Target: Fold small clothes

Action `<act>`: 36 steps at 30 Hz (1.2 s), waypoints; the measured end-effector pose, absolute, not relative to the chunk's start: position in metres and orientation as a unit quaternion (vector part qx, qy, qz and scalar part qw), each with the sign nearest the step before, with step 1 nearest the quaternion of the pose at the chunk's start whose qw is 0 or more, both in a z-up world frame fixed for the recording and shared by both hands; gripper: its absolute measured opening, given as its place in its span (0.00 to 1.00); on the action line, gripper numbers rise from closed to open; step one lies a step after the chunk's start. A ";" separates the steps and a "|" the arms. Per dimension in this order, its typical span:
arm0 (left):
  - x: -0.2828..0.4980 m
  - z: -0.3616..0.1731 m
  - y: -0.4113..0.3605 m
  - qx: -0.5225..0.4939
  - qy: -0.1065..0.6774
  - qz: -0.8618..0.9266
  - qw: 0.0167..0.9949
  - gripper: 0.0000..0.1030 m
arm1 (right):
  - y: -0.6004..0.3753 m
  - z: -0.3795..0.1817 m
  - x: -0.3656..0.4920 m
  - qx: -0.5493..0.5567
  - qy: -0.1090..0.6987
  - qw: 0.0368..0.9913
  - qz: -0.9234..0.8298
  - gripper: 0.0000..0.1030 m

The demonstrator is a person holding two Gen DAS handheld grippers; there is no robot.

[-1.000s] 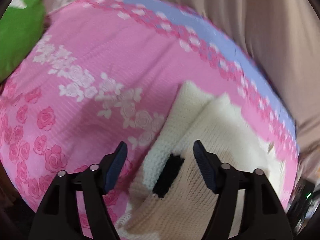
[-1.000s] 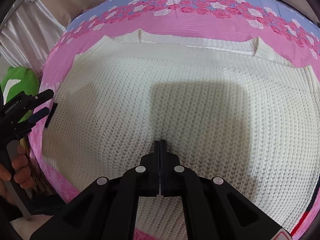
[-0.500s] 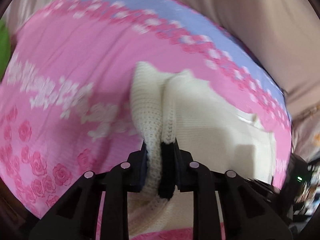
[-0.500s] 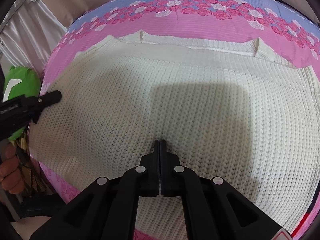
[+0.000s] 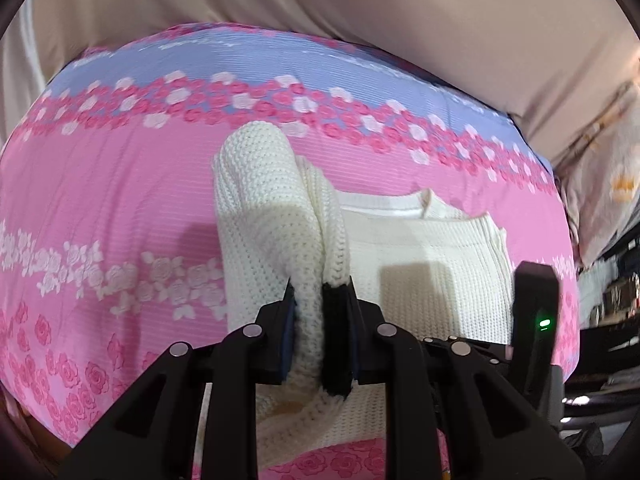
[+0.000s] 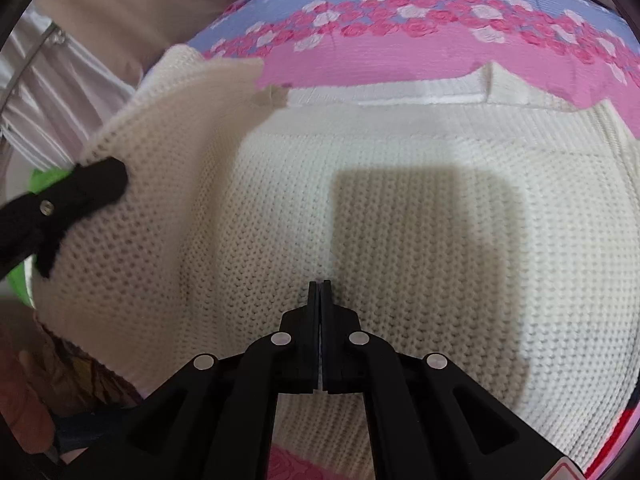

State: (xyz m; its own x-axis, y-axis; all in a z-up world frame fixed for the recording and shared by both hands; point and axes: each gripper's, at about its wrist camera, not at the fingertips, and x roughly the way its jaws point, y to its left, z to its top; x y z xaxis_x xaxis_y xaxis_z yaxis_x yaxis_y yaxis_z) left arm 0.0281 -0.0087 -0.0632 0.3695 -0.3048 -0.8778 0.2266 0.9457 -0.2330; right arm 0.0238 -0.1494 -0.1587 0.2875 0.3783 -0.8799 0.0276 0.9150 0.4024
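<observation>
Your left hand-held gripper (image 5: 316, 300) clamps sweater (image 6: 400, 208) left edge, lifted off bed (image 5: 100, 200). Your right hand-held gripper (image 6: 320, 292) closed, empty, tips on sweater middle. Sweater body flat on bed.

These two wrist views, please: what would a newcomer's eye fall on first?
First the cream knit sweater spread across the pink rose-patterned bedspread. Next the left gripper, shut on the sweater's side edge and lifting it into a fold. The right gripper, jaws together, rests on the sweater's middle.
</observation>
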 end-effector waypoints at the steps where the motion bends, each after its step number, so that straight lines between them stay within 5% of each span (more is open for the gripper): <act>1: 0.027 -0.063 -0.012 -0.033 0.538 -0.163 0.827 0.19 | -0.154 -0.155 0.022 0.178 0.582 0.786 0.109 0.03; 20: 0.014 -0.091 -0.165 0.087 0.552 -0.236 0.795 0.19 | -0.284 -0.134 -0.067 0.260 0.534 0.804 -0.017 0.08; 26: 0.012 -0.096 -0.163 0.038 0.583 -0.256 0.771 0.32 | -0.299 -0.133 -0.076 0.278 0.528 0.802 -0.020 0.11; 28: 0.015 -0.074 -0.137 -0.031 0.575 -0.260 0.776 0.52 | -0.298 -0.127 -0.070 0.292 0.521 0.802 -0.013 0.21; 31: 0.023 -0.032 -0.068 -0.123 0.522 -0.230 0.812 0.62 | -0.292 -0.111 -0.054 0.319 0.491 0.810 0.020 0.60; 36: 0.031 -0.026 0.015 -0.130 0.493 -0.130 0.850 0.64 | -0.261 -0.125 -0.009 0.311 0.523 0.792 0.051 0.72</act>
